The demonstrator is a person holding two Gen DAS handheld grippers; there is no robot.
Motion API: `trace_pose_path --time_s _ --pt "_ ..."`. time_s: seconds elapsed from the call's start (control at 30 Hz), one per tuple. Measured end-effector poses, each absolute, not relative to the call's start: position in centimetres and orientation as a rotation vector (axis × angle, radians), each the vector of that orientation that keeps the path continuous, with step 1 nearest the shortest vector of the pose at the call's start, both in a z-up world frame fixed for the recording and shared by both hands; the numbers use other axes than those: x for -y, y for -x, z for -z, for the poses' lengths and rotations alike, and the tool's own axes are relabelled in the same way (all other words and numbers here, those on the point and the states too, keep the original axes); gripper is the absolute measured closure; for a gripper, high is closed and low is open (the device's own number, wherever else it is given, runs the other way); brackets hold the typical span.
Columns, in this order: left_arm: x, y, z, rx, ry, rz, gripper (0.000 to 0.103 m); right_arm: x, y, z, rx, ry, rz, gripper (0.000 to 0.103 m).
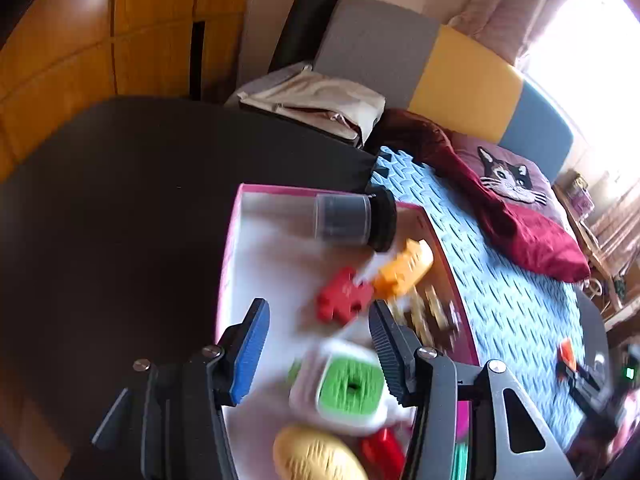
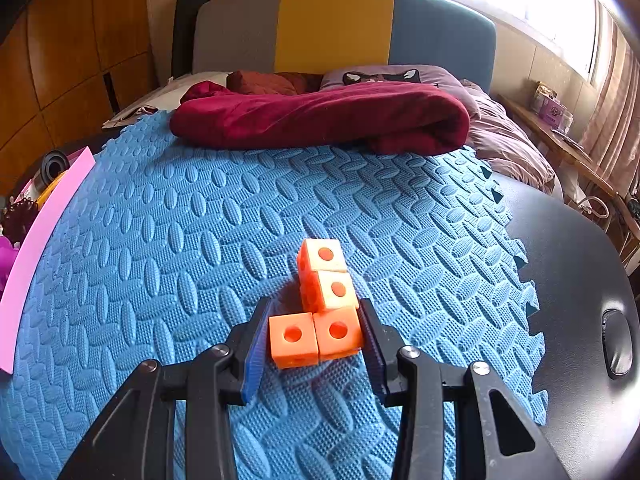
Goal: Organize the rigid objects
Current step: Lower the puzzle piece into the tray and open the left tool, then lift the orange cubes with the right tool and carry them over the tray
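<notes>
On the blue foam mat [image 2: 192,240]: orange block piece [image 2: 320,308] of four joined cubes, clamped at its near end by the right claw [image 2: 316,334]. In the pink-rimmed box [image 1: 256,192]: left claw [image 1: 316,344] parted, gripping nothing, above a blurred green-and-white item [image 1: 344,388], possibly a toy.

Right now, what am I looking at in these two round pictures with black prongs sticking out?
Each picture comes from a camera mounted on a hand-held gripper; a person carries one in each hand, and the prongs are its two fingers. The right gripper is closed on an orange block piece that rests on the blue foam mat. The left gripper stands open over a pink tray holding a clear jar, a red puzzle piece, an orange toy and a white and green box; it holds nothing. That picture is blurred.
</notes>
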State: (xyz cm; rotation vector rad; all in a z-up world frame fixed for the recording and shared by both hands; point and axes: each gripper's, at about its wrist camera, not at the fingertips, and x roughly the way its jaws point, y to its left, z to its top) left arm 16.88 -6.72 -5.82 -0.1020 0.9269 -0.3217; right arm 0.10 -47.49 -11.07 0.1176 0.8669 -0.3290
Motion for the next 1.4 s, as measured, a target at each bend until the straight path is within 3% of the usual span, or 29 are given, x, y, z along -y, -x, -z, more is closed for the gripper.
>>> trace_pose_path --time_s 0.43,0.57,0.87,1.4 --pt "5.2 -6.7 5.4 -0.863 -0.025 0.299 0.050 47.6 0.0 11.1 -0.867 -0.119 0.328 0.061" --pt "5.1 -4.8 5.0 -0.827 -0.049 0.292 0.045 47.5 -0.1 11.1 -0.868 -0.110 0.331 0.062" --pt "3.8 -3.4 4.8 -0.816 -0.042 0.301 0.045 46.5 -0.3 11.0 -0.877 -0.057 0.375 0.062" --pt "-1.3 -3.7 6.2 -0.842 0.043 0.208 0.045 45.9 1.2 10.8 -0.853 -0.208 0.506 0.062"
